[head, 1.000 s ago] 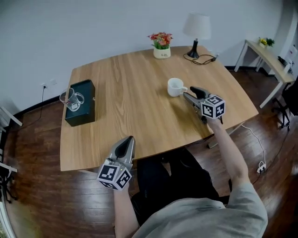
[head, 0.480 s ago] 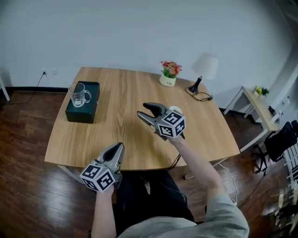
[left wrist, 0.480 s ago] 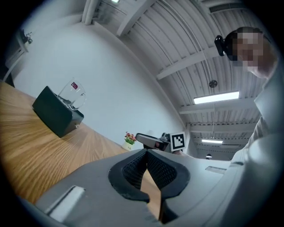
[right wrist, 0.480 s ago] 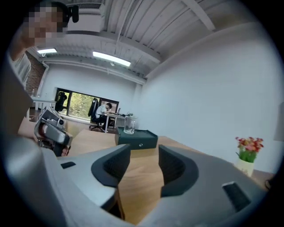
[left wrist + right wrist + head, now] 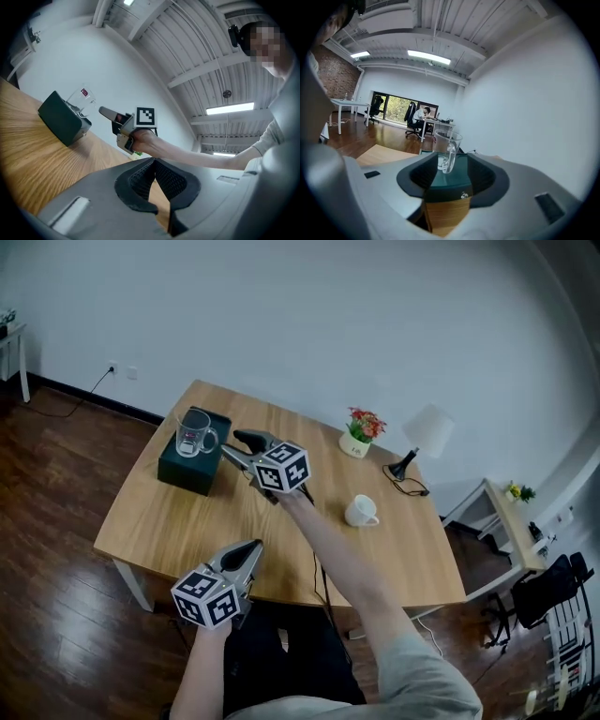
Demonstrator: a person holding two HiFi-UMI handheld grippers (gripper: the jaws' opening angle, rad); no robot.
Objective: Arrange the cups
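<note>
A clear glass mug [image 5: 194, 432] stands upright on a dark green box [image 5: 190, 468] at the far left of the wooden table [image 5: 178, 521]. A white cup [image 5: 358, 511] sits alone near the table's middle right. My right gripper [image 5: 236, 444] is stretched out just right of the glass mug. Its jaws have just closed a little and stand open with nothing between them. In the right gripper view the mug [image 5: 447, 150] and box [image 5: 451, 183] lie straight ahead of the right gripper [image 5: 451, 172]. My left gripper [image 5: 247, 552] hovers at the near edge, shut and empty [image 5: 152, 164].
A small flower pot [image 5: 358, 440] and a white table lamp [image 5: 422, 432] with its cable stand at the table's far edge. A white side table [image 5: 511, 512] and a black chair [image 5: 553, 587] stand to the right. A person sits at a distant desk [image 5: 424, 117].
My right gripper has left the white cup and swung far left across the table to the glass mug on the box. The white cup stays put. The left gripper has barely moved.
</note>
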